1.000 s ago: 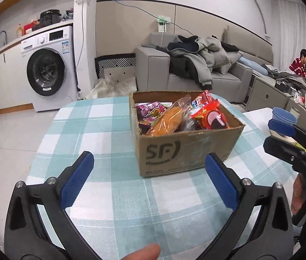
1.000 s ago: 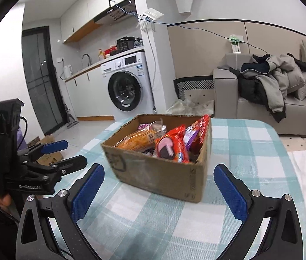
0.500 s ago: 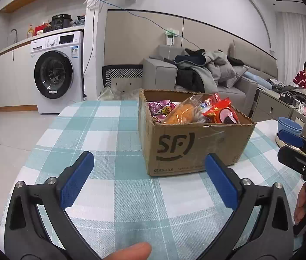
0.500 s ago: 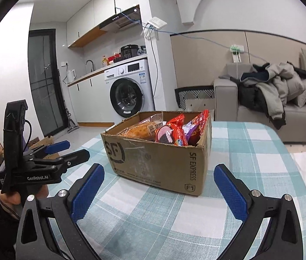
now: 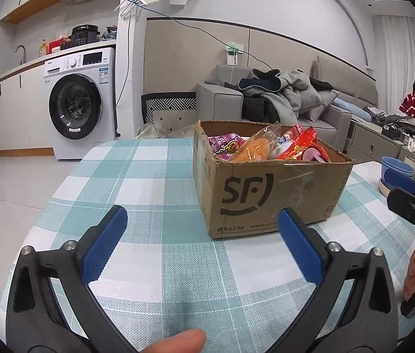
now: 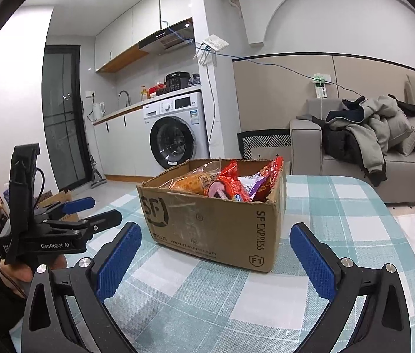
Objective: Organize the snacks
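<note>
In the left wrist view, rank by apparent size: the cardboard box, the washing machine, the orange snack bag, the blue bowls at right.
1. Cardboard box, partly because it is nearest.
2. Washing machine, shrunk by distance.
3 and 4. Orange snack bag and blue bowls look alike; bag half hidden, so unranked.

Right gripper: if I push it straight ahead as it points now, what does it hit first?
Most likely the cardboard box: its near corner sits between the open fingers of the right gripper, with only bare tablecloth before it. Depth is uncertain.
</note>
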`<state>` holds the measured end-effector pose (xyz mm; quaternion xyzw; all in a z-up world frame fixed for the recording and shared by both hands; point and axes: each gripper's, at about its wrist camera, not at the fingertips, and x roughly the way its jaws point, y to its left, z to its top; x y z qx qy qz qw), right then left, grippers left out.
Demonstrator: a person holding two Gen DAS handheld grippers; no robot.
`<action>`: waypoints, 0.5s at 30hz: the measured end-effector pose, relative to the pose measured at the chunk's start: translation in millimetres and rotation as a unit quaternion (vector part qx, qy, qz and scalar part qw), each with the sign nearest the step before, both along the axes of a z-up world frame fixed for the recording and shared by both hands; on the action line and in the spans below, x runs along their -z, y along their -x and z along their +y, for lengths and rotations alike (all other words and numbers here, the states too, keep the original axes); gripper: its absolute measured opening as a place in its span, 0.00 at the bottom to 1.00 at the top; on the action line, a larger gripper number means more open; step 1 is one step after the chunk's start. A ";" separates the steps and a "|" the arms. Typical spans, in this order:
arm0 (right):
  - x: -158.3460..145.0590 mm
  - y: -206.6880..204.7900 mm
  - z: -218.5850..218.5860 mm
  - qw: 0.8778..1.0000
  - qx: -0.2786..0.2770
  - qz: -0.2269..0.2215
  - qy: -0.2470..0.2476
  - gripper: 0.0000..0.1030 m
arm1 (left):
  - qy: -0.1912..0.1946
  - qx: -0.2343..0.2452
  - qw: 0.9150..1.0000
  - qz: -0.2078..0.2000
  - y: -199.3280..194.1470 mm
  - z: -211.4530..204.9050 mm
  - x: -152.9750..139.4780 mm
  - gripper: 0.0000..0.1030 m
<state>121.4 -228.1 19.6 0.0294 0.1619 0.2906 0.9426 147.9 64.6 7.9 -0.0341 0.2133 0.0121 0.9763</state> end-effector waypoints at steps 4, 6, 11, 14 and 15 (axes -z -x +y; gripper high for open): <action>-0.3 2.7 0.9 1.000 0.002 -0.005 0.003 1.00 | 0.000 0.000 1.000 0.000 0.8 -1.2 -0.3 0.99; -0.3 3.9 2.6 1.000 0.002 -0.010 0.007 1.00 | 0.000 -0.001 1.000 -0.001 1.6 -1.2 -0.6 0.99; 0.6 5.2 4.4 1.000 0.000 -0.012 0.011 1.00 | 0.003 -0.001 1.000 -0.003 3.0 -1.2 -0.2 0.99; 0.8 5.3 4.8 1.000 0.001 -0.012 0.011 1.00 | 0.003 -0.001 1.000 -0.004 2.9 -1.0 -0.3 0.99; 0.8 5.4 4.6 1.000 0.001 -0.012 0.011 1.00 | 0.003 -0.001 1.000 -0.004 2.7 -1.1 -0.1 0.99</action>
